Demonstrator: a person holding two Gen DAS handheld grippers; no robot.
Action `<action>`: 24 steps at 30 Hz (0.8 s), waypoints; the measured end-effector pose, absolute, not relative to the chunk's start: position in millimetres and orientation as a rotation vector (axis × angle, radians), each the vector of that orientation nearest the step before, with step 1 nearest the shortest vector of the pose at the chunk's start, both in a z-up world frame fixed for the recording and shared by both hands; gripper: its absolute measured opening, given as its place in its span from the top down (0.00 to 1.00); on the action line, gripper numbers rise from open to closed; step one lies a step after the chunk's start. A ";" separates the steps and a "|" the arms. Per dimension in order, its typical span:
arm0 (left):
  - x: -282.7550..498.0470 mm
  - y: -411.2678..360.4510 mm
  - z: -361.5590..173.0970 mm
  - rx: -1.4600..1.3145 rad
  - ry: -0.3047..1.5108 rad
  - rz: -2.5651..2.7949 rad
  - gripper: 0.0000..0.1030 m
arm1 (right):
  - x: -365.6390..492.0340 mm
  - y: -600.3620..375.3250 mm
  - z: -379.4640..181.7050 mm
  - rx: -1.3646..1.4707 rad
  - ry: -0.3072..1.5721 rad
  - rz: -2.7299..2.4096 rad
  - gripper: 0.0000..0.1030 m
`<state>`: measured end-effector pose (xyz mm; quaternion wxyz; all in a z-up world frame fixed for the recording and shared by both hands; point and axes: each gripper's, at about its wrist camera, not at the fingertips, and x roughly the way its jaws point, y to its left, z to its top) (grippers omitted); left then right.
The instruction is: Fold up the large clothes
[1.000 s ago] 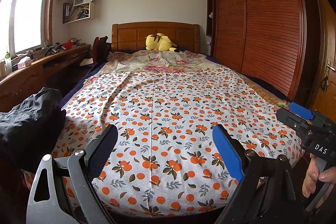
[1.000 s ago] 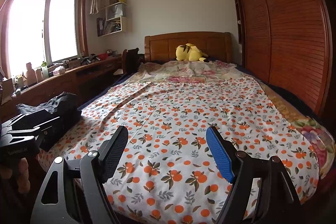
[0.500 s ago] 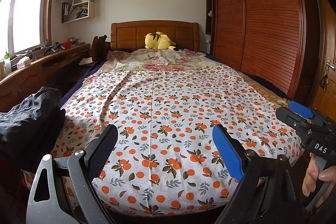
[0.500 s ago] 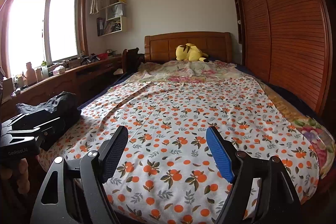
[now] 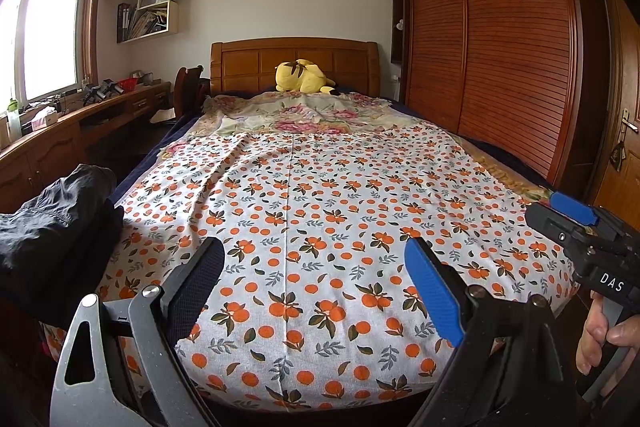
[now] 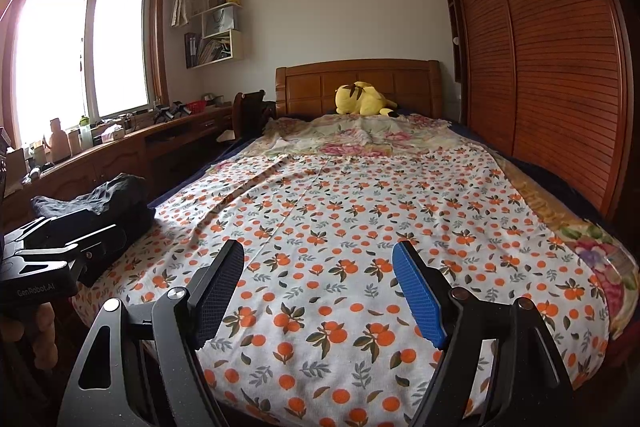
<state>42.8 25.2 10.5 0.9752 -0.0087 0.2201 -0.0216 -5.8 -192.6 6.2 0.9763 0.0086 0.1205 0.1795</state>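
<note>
The orange-print sheet (image 5: 320,227) lies spread flat across the bed (image 6: 624,359), its near edge hanging over the foot of the bed just below both claws. The left claw (image 5: 314,291) hovers above that near edge with its fingers spread wide, nothing between them; the right claw (image 6: 318,285) hangs the same way over the sheet's near part — spread, holding nothing. Neither touches the cloth. A straight crease runs up the middle of the sheet toward the headboard (image 5: 294,61).

At the head of the bed a floral blanket (image 5: 304,117) lies rumpled beyond the sheet's far edge, and a yellow plush toy (image 5: 302,77) rests against the headboard. A slatted wooden wardrobe (image 5: 500,47) fills the wall on the right, a window (image 6: 76,47) and a long wooden table (image 6: 132,147) cluttered with bottles and small things run along the left, with wall shelves (image 6: 218,27) above.

A heap of dark clothes (image 5: 56,223) sits at the bed's near left corner, beside the sheet's left edge — in the right wrist view it lies just behind the body of the left claw.
</note>
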 end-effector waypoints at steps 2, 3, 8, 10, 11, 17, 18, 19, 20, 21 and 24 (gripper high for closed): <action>42.8 25.6 10.1 -0.019 0.444 -0.044 0.11 | -5.6 -192.6 6.0 0.017 0.244 0.362 0.24; 42.8 25.6 9.9 -0.020 0.444 -0.044 0.11 | -5.3 -192.9 6.0 0.017 0.244 0.361 0.24; 42.7 25.2 9.2 -0.018 0.446 -0.043 0.11 | -4.7 -192.6 5.5 0.010 0.243 0.354 0.24; 42.1 25.6 9.1 -0.018 0.446 -0.043 0.11 | -4.6 -192.7 5.5 0.010 0.244 0.353 0.24; 42.9 25.2 9.4 -0.017 0.447 -0.043 0.11 | -5.2 -191.8 5.3 0.010 0.244 0.353 0.24; 42.9 25.3 9.4 -0.018 0.446 -0.043 0.11 | -5.7 -191.7 5.4 0.011 0.243 0.356 0.24; 42.3 25.5 9.3 -0.018 0.445 -0.043 0.11 | -5.9 -191.7 5.6 0.011 0.242 0.357 0.24; 42.9 25.3 9.6 -0.018 0.446 -0.042 0.11 | -6.2 -191.5 5.6 0.010 0.241 0.357 0.24; 42.8 25.4 9.6 -0.018 0.446 -0.043 0.11 | -6.4 -191.5 5.4 0.010 0.241 0.357 0.24; 43.0 25.2 9.7 -0.018 0.446 -0.044 0.11 | -6.5 -191.7 5.5 0.011 0.240 0.358 0.24; 43.3 25.1 9.9 -0.018 0.447 -0.043 0.11 | -6.4 -191.8 5.6 0.012 0.239 0.360 0.24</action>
